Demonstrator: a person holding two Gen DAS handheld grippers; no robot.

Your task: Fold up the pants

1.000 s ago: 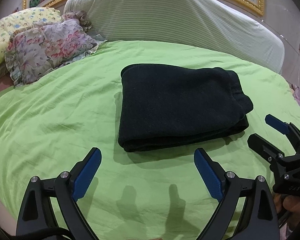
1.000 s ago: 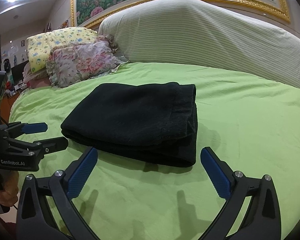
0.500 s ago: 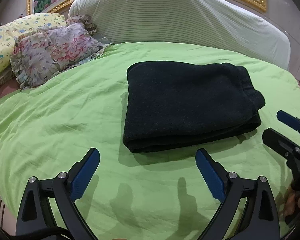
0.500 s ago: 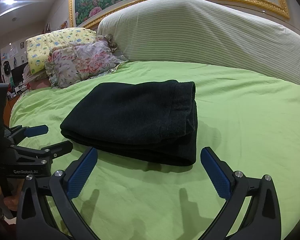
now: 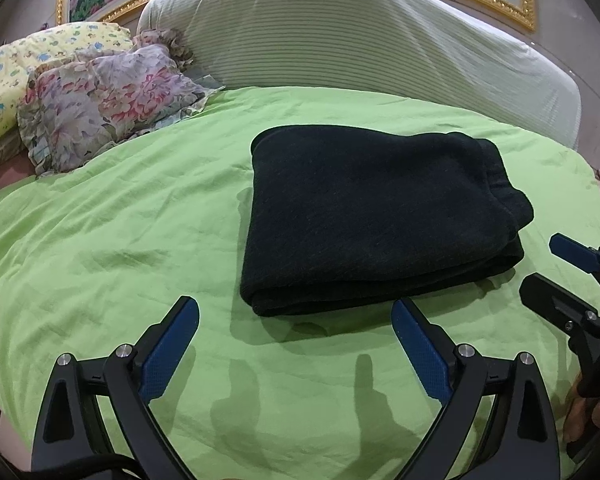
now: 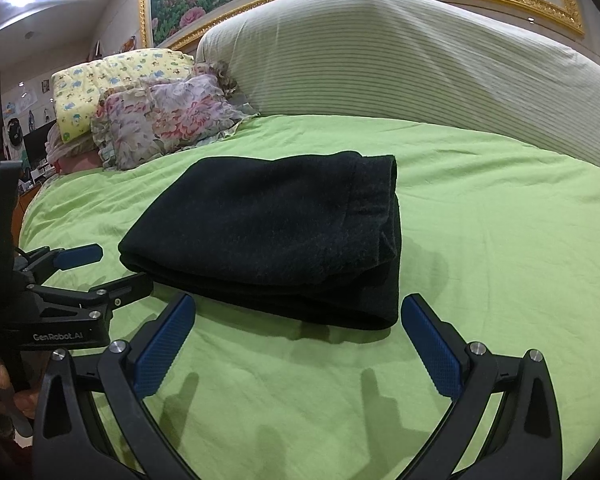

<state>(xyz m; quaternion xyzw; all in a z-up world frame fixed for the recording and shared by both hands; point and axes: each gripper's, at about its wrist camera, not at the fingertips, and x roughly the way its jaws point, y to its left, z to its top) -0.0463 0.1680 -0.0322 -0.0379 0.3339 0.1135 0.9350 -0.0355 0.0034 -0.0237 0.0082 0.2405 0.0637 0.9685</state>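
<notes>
The black pants [image 5: 376, 216] lie folded into a compact rectangle on the green bedsheet [image 5: 112, 240], also shown as black pants [image 6: 272, 232] in the right wrist view. My left gripper [image 5: 296, 324] hovers open just in front of the fold's near edge, nothing between its blue pads. My right gripper [image 6: 298, 320] is open too, close to the near right corner of the bundle. Each gripper shows in the other's view: the right gripper [image 5: 548, 276] at the right edge, the left gripper [image 6: 112, 270] at the left edge, both open and clear of the cloth.
A floral pillow [image 5: 100, 108] and a yellow patterned pillow [image 5: 32, 64] lie at the back left. A large striped bolster [image 5: 364, 36] runs along the headboard behind the pants. A hand [image 6: 0, 380] holds the left gripper's handle. Green sheet surrounds the bundle.
Both grippers stay open and drift slightly relative to the pants; the left view has shifted left, so the bundle sits further right. The pants have not moved.
</notes>
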